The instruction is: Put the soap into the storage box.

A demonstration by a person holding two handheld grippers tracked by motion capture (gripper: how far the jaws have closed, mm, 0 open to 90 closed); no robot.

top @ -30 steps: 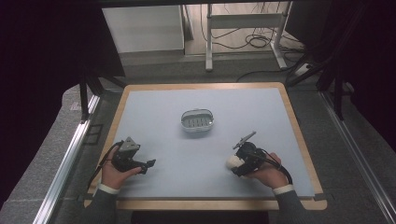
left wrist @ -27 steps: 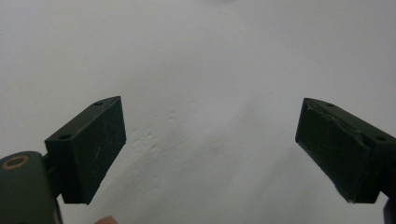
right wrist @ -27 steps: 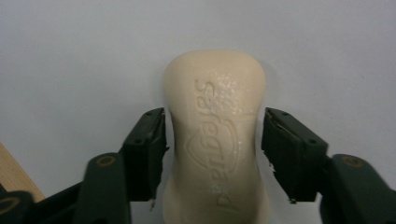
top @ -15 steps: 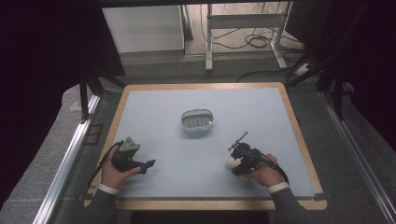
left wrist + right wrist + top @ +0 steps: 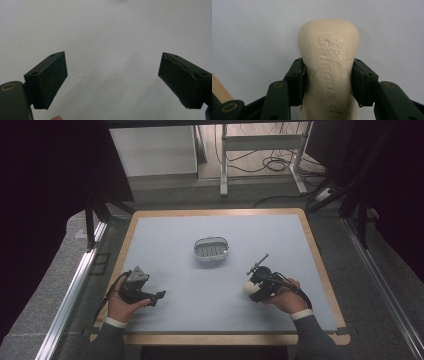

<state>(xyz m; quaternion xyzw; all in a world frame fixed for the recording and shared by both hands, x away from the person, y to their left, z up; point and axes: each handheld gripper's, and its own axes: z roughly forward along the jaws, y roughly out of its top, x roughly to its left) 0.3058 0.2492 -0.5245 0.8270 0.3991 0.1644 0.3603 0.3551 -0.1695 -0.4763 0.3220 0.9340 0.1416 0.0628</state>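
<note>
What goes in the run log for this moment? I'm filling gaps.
right gripper: shut on soap bar | left gripper: open, nothing held | soap dish: mid-table, untouched

Both grippers are black all over. The left gripper (image 5: 159, 294) has a grey three-cornered plate (image 5: 137, 275) on top and a black cable (image 5: 111, 287) looping off it; its jaws are chunky black blocks with small screw holes, and the pads (image 5: 51, 80) look scuffed. The right gripper (image 5: 327, 82) shows brass-coloured pivot screws (image 5: 279, 84) on its dark linkage arms, plus a cable (image 5: 295, 290) of its own. The person wears dark grey sleeves (image 5: 311, 340) with white cuffs (image 5: 299, 314).
</note>
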